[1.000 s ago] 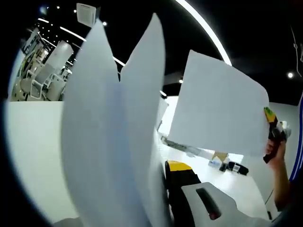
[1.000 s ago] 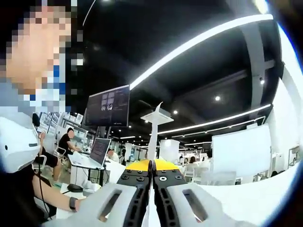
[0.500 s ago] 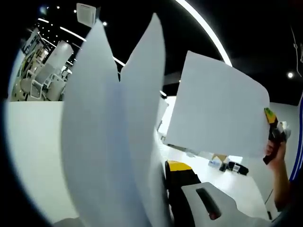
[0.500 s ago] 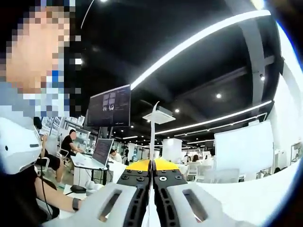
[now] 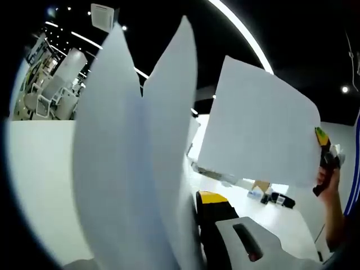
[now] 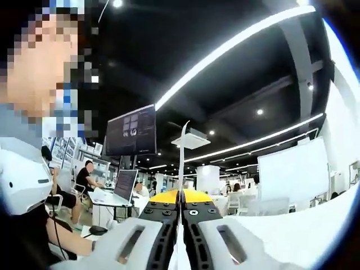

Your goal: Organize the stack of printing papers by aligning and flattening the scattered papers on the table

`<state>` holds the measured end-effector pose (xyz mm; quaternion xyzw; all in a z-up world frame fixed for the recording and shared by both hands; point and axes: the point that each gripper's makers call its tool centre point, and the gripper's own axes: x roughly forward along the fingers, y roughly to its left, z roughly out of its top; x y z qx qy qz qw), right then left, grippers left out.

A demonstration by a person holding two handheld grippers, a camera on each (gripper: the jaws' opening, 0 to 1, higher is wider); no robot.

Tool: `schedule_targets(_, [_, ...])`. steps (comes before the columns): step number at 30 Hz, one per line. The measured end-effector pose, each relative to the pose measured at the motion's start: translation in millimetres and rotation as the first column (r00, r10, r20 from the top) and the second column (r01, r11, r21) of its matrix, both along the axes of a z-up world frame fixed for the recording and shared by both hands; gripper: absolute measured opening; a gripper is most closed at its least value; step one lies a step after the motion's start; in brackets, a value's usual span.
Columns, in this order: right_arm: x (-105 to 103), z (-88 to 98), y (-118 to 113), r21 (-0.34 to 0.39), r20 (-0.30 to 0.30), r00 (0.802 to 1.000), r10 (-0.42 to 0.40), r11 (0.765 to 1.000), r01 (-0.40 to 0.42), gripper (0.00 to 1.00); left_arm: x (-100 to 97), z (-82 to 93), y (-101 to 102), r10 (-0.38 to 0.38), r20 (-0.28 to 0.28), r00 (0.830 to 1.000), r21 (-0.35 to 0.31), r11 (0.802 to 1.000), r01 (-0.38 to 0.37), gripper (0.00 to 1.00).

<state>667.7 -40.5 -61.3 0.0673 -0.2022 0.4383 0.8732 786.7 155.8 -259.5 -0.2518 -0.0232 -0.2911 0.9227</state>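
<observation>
My left claw [image 5: 194,236] pinches fanned printing papers [image 5: 135,169]; my right claw [image 6: 180,209] pinches one sheet [image 6: 181,169] edge-on. I should lower both squarely onto the worktop [image 5: 39,180].

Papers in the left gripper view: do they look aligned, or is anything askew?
Askew. The papers are lifted and fanned apart instead of stacked flush: two sheets bow upward by the left gripper, while a third sheet splays off to the right, pinched at its far edge by the right gripper.

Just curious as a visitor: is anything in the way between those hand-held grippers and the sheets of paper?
Nothing visible: the papers already stand clamped in the left hand-held gripper; the right hand-held gripper pinches a thin edge-on sheet.
</observation>
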Motion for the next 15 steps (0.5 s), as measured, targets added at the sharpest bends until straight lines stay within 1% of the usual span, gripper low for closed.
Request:
schedule_targets(5, [-2.8, -1.4, 7.0, -0.011, 0.005, 1.000, 0.016, 1.000, -0.016, 0.00, 0.5, -0.3, 0.5, 0.000, 0.000, 1.000, 0.000, 1.000, 0.000, 0.09])
schedule_targets(9, [-1.6, 1.0, 6.6, 0.003, 0.022, 1.000, 0.009, 1.000, -0.009, 0.00, 0.8, -0.5, 0.9, 0.000, 0.000, 1.000, 0.001, 1.000, 0.000, 0.09])
schedule_targets(15, [6.5, -1.6, 3.4, 0.044, -0.007, 1.000, 0.022, 0.999, -0.021, 0.00, 0.6, -0.4, 1.0, 0.000, 0.001, 1.000, 0.001, 1.000, 0.000, 0.09])
